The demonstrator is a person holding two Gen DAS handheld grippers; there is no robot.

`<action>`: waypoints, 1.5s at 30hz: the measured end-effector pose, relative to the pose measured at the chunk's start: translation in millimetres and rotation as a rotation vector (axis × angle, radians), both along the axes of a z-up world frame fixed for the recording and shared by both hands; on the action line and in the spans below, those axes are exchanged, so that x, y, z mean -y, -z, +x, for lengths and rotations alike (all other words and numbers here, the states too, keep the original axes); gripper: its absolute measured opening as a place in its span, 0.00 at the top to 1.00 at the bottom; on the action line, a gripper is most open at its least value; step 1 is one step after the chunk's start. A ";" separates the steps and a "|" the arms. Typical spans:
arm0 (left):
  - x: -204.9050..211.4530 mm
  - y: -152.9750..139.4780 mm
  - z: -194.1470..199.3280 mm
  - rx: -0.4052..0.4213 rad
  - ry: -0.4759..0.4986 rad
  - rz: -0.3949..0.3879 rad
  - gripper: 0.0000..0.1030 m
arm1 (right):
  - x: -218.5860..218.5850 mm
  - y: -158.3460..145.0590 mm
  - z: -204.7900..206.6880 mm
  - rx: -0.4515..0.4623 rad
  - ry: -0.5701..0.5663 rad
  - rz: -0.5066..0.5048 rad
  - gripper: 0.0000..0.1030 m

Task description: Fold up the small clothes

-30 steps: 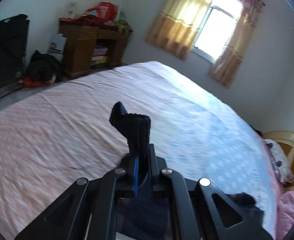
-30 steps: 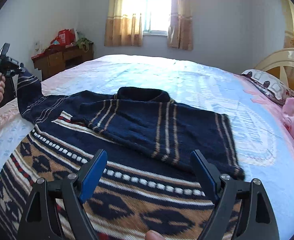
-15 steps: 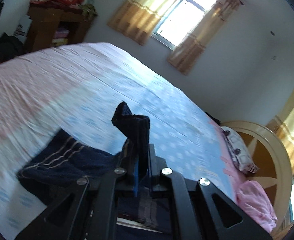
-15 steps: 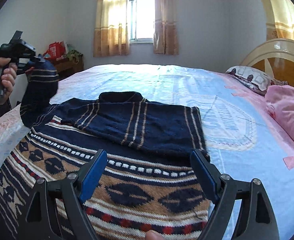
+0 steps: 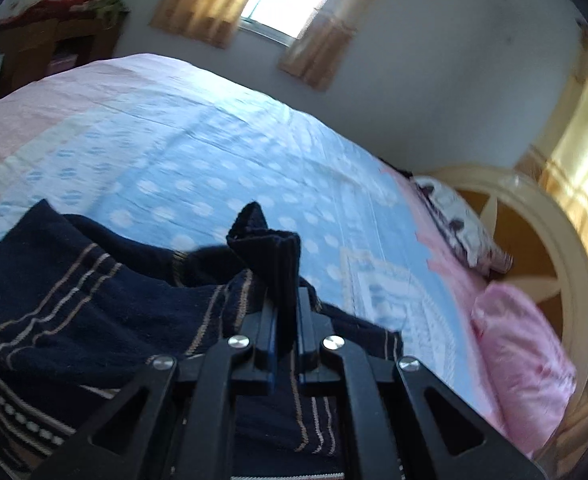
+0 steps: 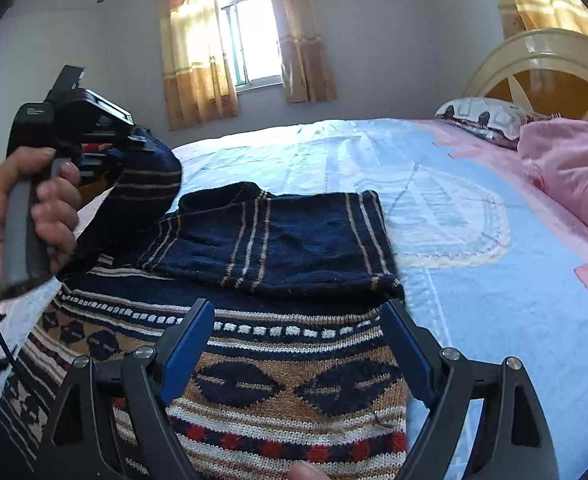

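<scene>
A small knitted sweater [image 6: 277, 344], navy with tan stripes and a tan, red and white patterned body, lies on the bed. One sleeve is folded flat across its chest. My left gripper [image 5: 283, 308] is shut on the cuff [image 5: 271, 252] of the other sleeve [image 6: 149, 184] and holds it raised above the sweater's left side. In the right wrist view that left gripper [image 6: 137, 142] shows at the left, held by a hand [image 6: 25, 216]. My right gripper [image 6: 298, 320] hovers open over the patterned body, with nothing between its fingers.
The bed sheet [image 6: 474, 248] is light blue with pink edges. A pink quilt [image 6: 574, 172] and a patterned pillow [image 6: 490, 116] lie by the cream headboard [image 6: 550, 64] at the right. A curtained window [image 6: 249, 44] faces me, and a wooden cabinet [image 5: 53, 48] stands beyond the bed.
My left gripper has carried the sleeve cuff from beside the bed in over the sweater, toward the right. The right gripper shifted slightly and stayed open.
</scene>
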State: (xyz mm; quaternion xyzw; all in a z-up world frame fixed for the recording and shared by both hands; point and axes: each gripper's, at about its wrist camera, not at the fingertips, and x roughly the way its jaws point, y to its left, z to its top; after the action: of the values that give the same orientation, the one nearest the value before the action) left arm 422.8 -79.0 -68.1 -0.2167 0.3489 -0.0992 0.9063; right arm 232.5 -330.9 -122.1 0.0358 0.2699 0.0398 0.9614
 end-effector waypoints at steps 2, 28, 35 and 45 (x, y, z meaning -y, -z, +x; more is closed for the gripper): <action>13.2 9.0 0.6 -0.027 0.013 0.063 0.89 | -0.2 3.2 2.1 -0.011 0.000 -0.001 0.17; -197.7 96.6 -75.5 -0.168 -0.266 0.589 0.08 | -24.5 -6.9 61.2 -0.232 -0.134 0.117 0.24; -202.0 107.8 -77.2 -0.190 -0.228 0.519 0.03 | -56.6 1.9 134.8 -0.325 -0.114 0.130 0.26; -205.8 111.6 -77.7 -0.197 -0.218 0.453 0.01 | -83.0 32.4 191.3 -0.393 -0.042 0.106 0.28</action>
State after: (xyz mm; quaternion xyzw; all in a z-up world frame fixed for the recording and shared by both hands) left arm 345.1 126.8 -179.7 -0.0531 0.4235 0.1013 0.8987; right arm 423.8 -247.9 -154.5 0.0877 0.4504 0.0664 0.8860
